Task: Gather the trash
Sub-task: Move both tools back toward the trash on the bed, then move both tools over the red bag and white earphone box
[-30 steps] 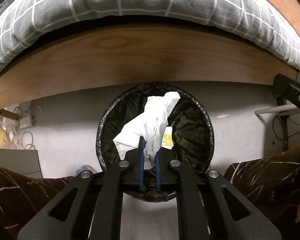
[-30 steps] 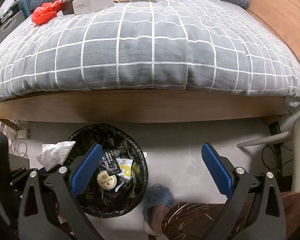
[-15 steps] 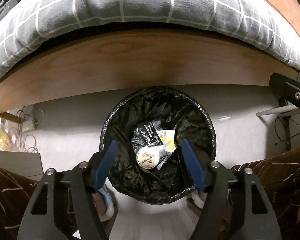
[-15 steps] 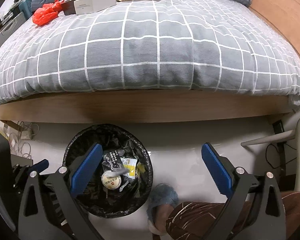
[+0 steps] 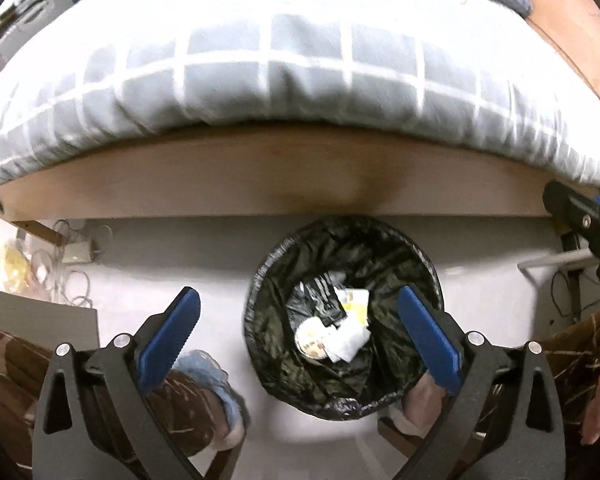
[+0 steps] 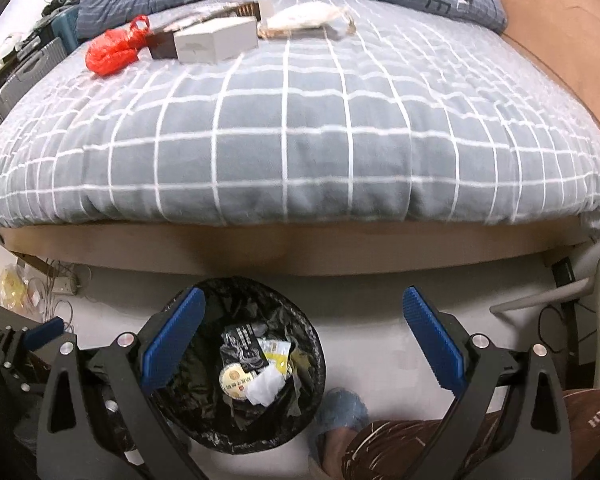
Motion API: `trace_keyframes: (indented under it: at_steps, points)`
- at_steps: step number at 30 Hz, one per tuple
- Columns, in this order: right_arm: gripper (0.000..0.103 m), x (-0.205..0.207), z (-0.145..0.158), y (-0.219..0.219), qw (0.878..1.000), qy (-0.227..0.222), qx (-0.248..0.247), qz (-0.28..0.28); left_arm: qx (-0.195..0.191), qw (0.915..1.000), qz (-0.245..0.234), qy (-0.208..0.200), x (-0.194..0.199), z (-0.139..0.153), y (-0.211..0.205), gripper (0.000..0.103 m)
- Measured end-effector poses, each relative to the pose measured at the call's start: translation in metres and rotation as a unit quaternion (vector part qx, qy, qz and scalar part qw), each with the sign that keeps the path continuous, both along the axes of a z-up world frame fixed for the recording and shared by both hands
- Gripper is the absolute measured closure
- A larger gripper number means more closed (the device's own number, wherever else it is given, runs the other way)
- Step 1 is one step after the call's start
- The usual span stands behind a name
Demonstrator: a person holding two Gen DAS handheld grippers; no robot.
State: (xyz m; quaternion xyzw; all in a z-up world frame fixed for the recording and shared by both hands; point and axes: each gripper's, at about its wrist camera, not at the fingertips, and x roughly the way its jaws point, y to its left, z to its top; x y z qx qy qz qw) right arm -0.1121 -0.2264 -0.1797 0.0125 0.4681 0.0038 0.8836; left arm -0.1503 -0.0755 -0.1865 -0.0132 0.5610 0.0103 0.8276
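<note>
A black-lined trash bin (image 5: 422, 264) stands on the floor against the bed frame. A white crumpled tissue (image 5: 352, 340) lies inside it on a round lid and some wrappers. My left gripper (image 5: 298, 292) hangs above the bin, its jaws still opening, with nothing between them. The right gripper (image 6: 304, 292) is open and empty, just right of the bin (image 6: 228, 300), where the tissue (image 6: 266, 386) shows too. On the bed lie a red plastic bag (image 6: 114, 50), a grey box (image 6: 216, 42) and a crumpled white bag (image 6: 312, 18).
The grey checked duvet (image 6: 300, 140) overhangs the wooden bed frame (image 6: 300, 252). A power strip and cables (image 5: 76, 252) lie at the left. The person's legs and blue slippers (image 5: 212, 372) flank the bin. A white chair leg (image 6: 540, 300) sits at the right.
My left gripper opened and let go of the white tissue, which dropped into the bin. Both grippers then rose, so more of the bed shows.
</note>
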Motion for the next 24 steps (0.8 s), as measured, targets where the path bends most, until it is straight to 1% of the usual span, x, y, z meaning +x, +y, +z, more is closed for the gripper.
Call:
trace_keyframes:
  at_steps: [4, 5, 7, 10, 17, 20, 24]
  points:
    - [0.008, 0.003, 0.015, 0.002, 1.000, -0.024, 0.004, -0.001, -0.008, 0.9995, 0.010, -0.029, 0.004, 0.026, 0.012, 0.006]
    - [0.008, 0.004, 0.018, 0.003, 1.000, -0.027, 0.007, -0.001, -0.004, 0.9993, 0.009, -0.037, 0.004, 0.033, 0.014, 0.006]
    - [0.008, 0.006, 0.024, 0.003, 0.999, -0.034, 0.022, -0.001, 0.020, 0.9979, 0.011, -0.060, 0.006, 0.048, 0.018, 0.006]
    - [0.008, 0.010, 0.035, 0.007, 0.998, -0.051, 0.025, -0.001, 0.022, 0.9960, 0.012, -0.085, 0.008, 0.066, 0.024, 0.006]
    - [0.008, 0.022, 0.057, 0.027, 0.996, -0.085, 0.023, 0.015, 0.004, 0.9949, 0.021, -0.098, 0.022, 0.086, 0.042, 0.006]
    - [0.008, 0.028, 0.063, 0.036, 0.996, -0.089, 0.023, 0.021, 0.012, 0.9940, 0.027, -0.105, 0.027, 0.094, 0.050, 0.006]
    - [0.008, 0.037, 0.068, 0.050, 0.995, -0.092, 0.017, 0.031, 0.001, 0.9932, 0.035, -0.111, 0.035, 0.104, 0.065, 0.006]
